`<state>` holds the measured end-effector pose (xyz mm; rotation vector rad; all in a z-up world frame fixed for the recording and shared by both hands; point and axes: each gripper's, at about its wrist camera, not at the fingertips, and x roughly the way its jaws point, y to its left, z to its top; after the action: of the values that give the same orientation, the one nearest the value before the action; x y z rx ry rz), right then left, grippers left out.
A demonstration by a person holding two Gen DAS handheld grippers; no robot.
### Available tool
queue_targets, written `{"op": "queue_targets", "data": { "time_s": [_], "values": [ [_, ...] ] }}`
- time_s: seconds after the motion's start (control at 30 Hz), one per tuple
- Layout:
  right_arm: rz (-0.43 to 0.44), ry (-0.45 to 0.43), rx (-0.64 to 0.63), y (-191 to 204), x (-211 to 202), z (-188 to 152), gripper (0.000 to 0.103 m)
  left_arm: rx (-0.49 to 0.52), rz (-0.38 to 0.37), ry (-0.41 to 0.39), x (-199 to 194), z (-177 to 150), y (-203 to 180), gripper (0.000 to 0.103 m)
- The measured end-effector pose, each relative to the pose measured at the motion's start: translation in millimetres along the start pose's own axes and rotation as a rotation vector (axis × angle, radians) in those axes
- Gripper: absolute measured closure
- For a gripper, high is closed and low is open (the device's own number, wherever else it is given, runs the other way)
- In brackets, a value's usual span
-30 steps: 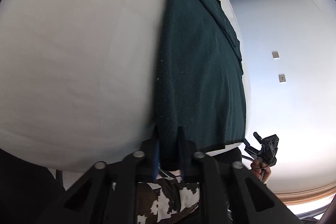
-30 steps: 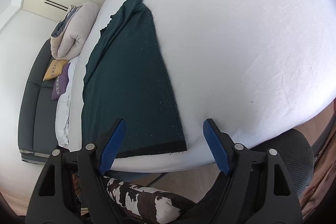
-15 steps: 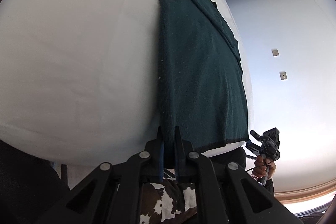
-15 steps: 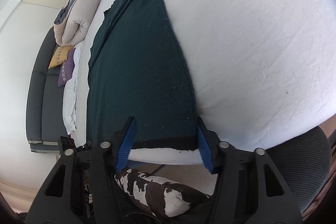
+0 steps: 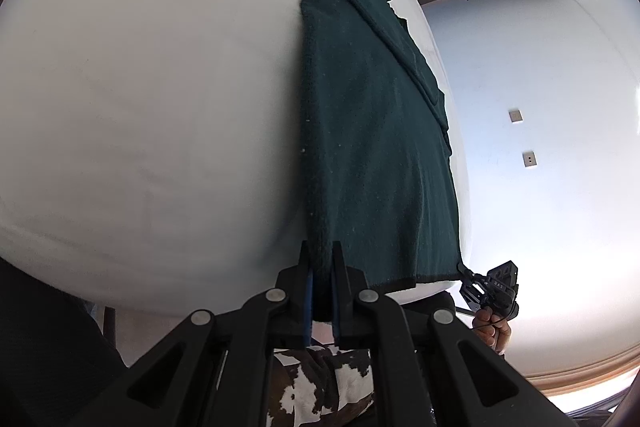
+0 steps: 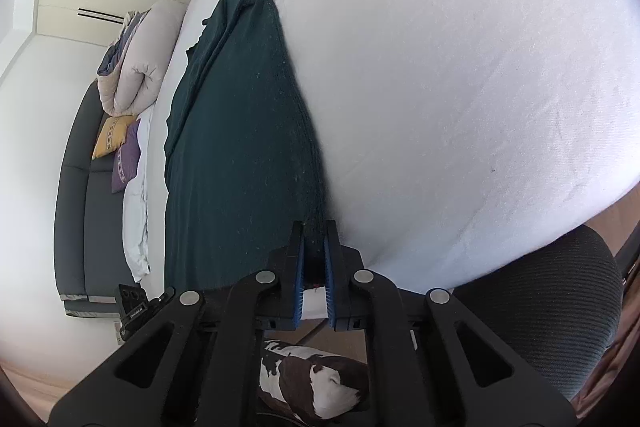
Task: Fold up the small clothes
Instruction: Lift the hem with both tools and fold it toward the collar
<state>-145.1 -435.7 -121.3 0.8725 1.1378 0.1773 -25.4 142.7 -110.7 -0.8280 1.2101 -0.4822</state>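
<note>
A dark green knitted garment lies lengthwise, folded to a long strip, on a white bed. It also shows in the right wrist view. My left gripper is shut on the garment's near hem corner at one side. My right gripper is shut on the other near hem corner, and it shows small in the left wrist view. Both corners are at the bed's near edge.
A grey sofa with a rolled duvet, a yellow cushion and a purple cushion stands beyond the bed. A black mesh chair is at the near right. A cow-patterned rug lies on the floor below.
My right gripper moved in from open over the hem and closed on the garment's corner. My left gripper stayed shut on its corner.
</note>
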Motion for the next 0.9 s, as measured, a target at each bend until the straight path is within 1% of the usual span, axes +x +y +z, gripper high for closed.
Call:
{"op": "queue_targets", "data": {
  "time_s": [0.13,0.27,0.37,0.47,0.63,0.7,0.9],
  "values": [
    [0.000,-0.019,-0.026,8.5,-4.3,0.4,0.096,-0.002,-0.020,-0.009,-1.1,-0.9,-0.9,0.097],
    [-0.006,-0.004,-0.064,18.8,-5.6,1.4,0.097,0.007,-0.044,-0.016,-4.3,-0.1,-4.4,0.097],
    [0.022,-0.010,-0.073,29.9,-8.1,7.0,0.097,-0.013,-0.093,-0.034,-9.3,4.9,-6.6,0.097],
    [0.054,-0.019,-0.093,46.8,-10.5,17.6,0.097,-0.017,-0.140,-0.067,-18.0,14.7,-13.5,0.097],
    [0.125,-0.054,-0.081,75.1,-8.1,44.6,0.097,-0.034,-0.227,-0.130,-31.8,40.2,-26.8,0.097],
    [0.144,-0.071,-0.071,85.0,-4.5,59.5,0.097,-0.033,-0.239,-0.156,-34.3,53.3,-32.4,0.097],
    [0.155,-0.112,-0.081,117.7,12.7,112.6,0.097,-0.035,-0.263,-0.210,-27.2,96.9,-52.5,0.097]
  ]
}}
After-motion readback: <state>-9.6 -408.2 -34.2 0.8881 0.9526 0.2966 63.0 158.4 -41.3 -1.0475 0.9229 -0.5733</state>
